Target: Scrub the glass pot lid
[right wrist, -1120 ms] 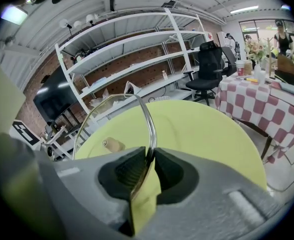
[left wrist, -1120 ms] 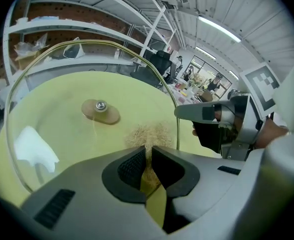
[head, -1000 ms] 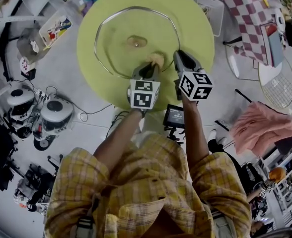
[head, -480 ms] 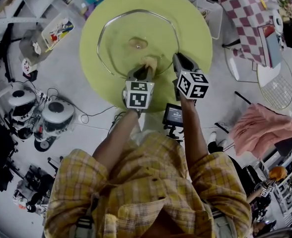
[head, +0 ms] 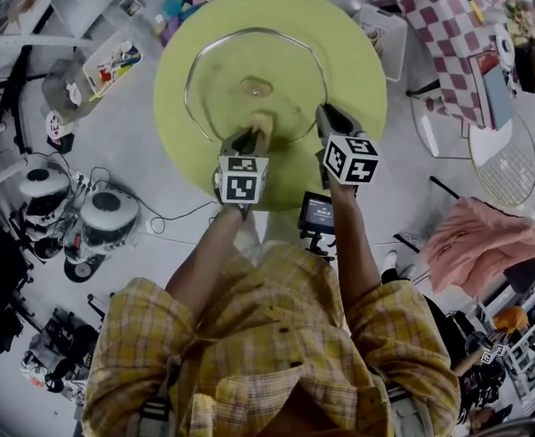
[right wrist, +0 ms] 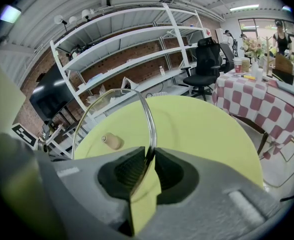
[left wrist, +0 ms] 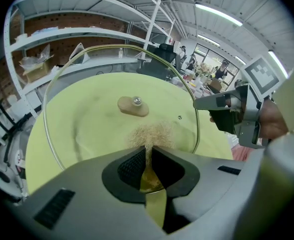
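Head view first, Ben: what is the biggest thing below the person?
Ben: That round lime-green table (head: 358,62). Over it is the round clear glass pot lid with a metal rim (head: 215,80), which covers much of the tabletop's middle.
Ana: Is the lid lying flat?
Ben: I doubt it. In the left gripper view its far rim arches above the table's far edge, so I judge it to be tipped up. Whether its near edge rests on the table I cannot tell.
Ana: And the claws?
Ben: The right claw (right wrist: 149,160) is closed on the lid's near rim, with the metal band running straight up from between its jaws. The left claw (left wrist: 148,154) is clamped on a tan fibrous scrubbing pad (left wrist: 149,134). The pad is pressed to the glass just short of the small tan knob (left wrist: 133,105) at the lid's centre.
Ana: What could go wrong from here?
Ben: The right claw has only a thin pinch on a smooth rim. If the pad pushes hard, the lid may pivot or slide out and drop to the table, and the glass could chip. The pad is also held by a narrow edge, so a dragging stroke could pull it free. And the two claws sit near each other, so a wide sweep toward the right one could knock them together.
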